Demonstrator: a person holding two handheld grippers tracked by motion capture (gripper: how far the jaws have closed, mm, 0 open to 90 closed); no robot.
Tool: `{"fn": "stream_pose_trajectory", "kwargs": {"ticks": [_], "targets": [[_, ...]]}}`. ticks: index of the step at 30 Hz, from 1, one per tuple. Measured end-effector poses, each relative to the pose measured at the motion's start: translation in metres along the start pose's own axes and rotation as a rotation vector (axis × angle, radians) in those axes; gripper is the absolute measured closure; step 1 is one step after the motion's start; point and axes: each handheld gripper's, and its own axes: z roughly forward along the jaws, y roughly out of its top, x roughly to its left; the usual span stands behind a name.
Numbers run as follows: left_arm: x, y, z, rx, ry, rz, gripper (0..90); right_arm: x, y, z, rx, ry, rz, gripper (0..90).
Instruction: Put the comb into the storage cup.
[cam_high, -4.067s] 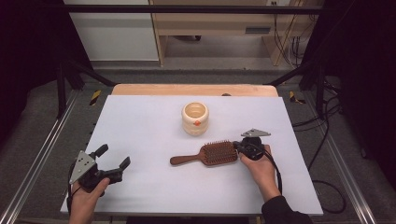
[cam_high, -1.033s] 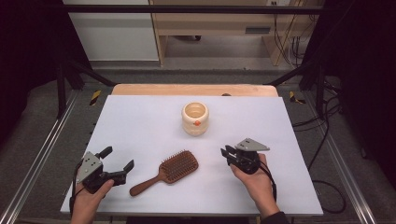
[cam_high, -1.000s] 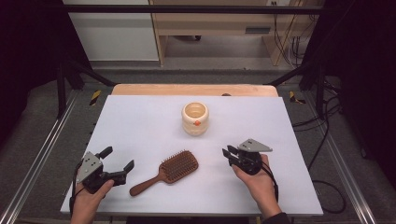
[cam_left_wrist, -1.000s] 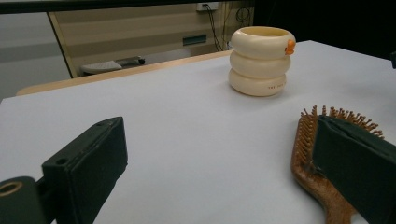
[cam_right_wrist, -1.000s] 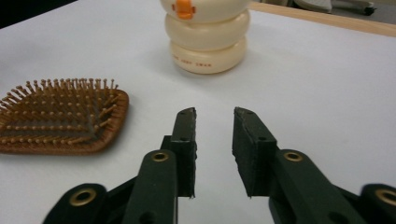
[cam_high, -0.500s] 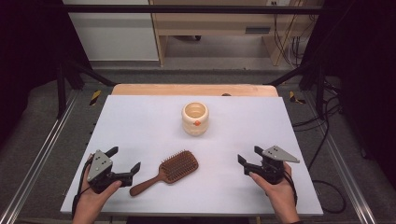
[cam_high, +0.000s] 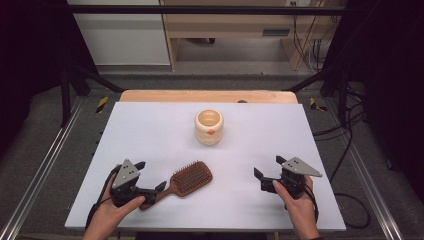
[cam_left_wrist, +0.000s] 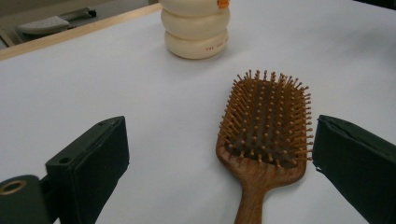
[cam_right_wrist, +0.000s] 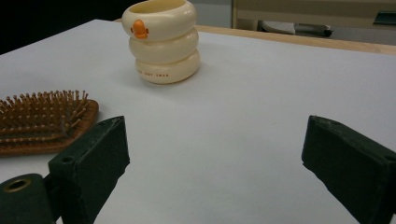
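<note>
Just ahead of the left hand-held gripper (cam_high: 150, 176), jaws spread wide and holding nothing: a wooden hairbrush (cam_high: 186, 179) lying bristles-up on the white surface (cam_high: 150, 125), handle running back between the two black jaws, paddle head slightly toward the right-hand jaw. Farther ahead, well apart from the brush: a cream ringed cup (cam_high: 209, 126) with an orange mark, standing upright. Off to the side, well apart from the brush: the right hand-held gripper (cam_high: 267, 167), jaws likewise parted and empty, low over bare surface.

Likely step in hand: a pick-up of the brush by its handle. Risks, judged from this layout: a closure too far back on the slim, rounded handle, letting the heavier head droop or swing; a closure with the brush off-centre, one jaw arriving first and skidding the brush sideways across the smooth sheet; a low approach scraping jaw tips on the surface; a careless forward push sending the brush toward the cup.
</note>
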Motion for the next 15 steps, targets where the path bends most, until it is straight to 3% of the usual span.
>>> {"fn": "stream_pose_trajectory", "kwargs": {"ticks": [15], "targets": [[-0.02, 0.0, 0.017, 0.149, -0.054, 0.108, 4.2, -0.004, -0.003, 0.0, 0.003, -0.01, 0.007, 7.7]]}}
